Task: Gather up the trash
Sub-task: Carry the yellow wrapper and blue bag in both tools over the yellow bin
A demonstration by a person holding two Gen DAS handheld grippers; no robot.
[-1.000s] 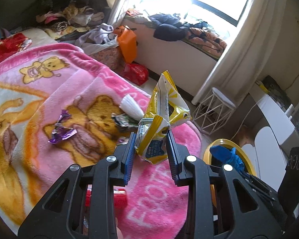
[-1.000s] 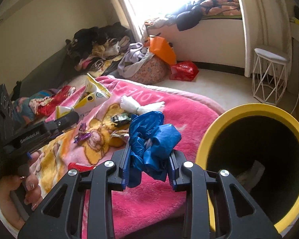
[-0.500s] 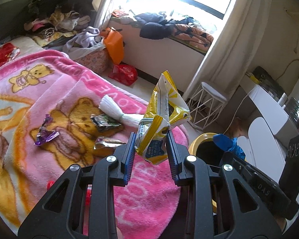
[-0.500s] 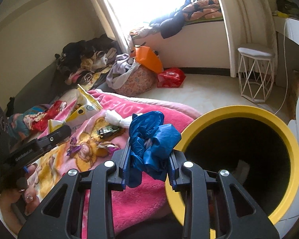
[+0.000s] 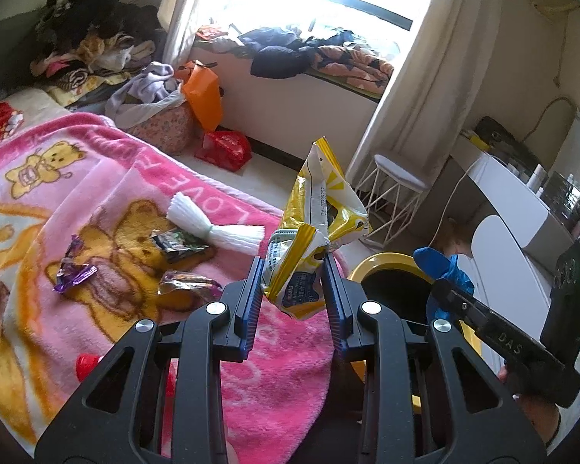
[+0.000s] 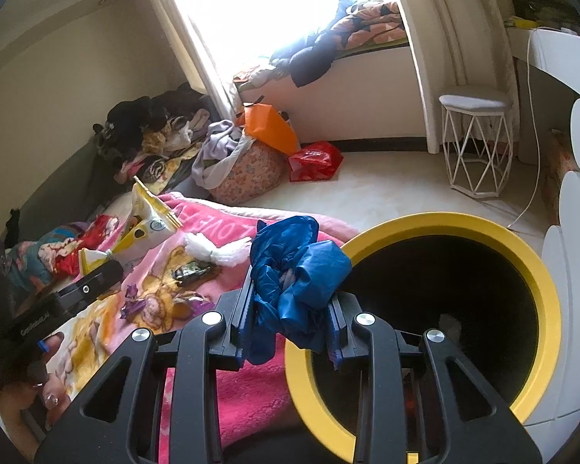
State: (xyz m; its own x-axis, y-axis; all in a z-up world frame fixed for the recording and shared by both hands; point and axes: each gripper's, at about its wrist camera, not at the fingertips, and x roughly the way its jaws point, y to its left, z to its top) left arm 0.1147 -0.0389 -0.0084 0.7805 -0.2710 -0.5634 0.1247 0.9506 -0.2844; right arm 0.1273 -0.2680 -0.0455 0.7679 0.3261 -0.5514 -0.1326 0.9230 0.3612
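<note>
Yellow foil snack bag (image 5: 313, 232), crumpled and standing roughly upright with its torn mouth pointing up toward the window, clamped at its lower end between the blue pads of the left tool (image 5: 293, 292); print on the bag too creased to read. Blue plastic bag (image 6: 295, 282), bunched into a wad with no clear long axis, pinched in the right tool (image 6: 292, 321) just over the near rim of the yellow-rimmed trash bin (image 6: 537, 270). "DAS" legible on the right tool's black body in the left view; the lettering on the left tool's body in the right view too blurred to make out. "LOVE" woven upside down into the pink teddy-bear blanket (image 5: 108, 178) on the bed. Spread on that blanket: a purple candy wrapper (image 5: 72, 266), a dark wrapper (image 5: 178, 240), a silvery wrapper (image 5: 187, 282) and a white tassel-like bundle (image 5: 208, 226). Red cap (image 5: 88, 364) half hidden behind the left tool's arm. Bin interior dark, something pale at the bottom barely visible.
</note>
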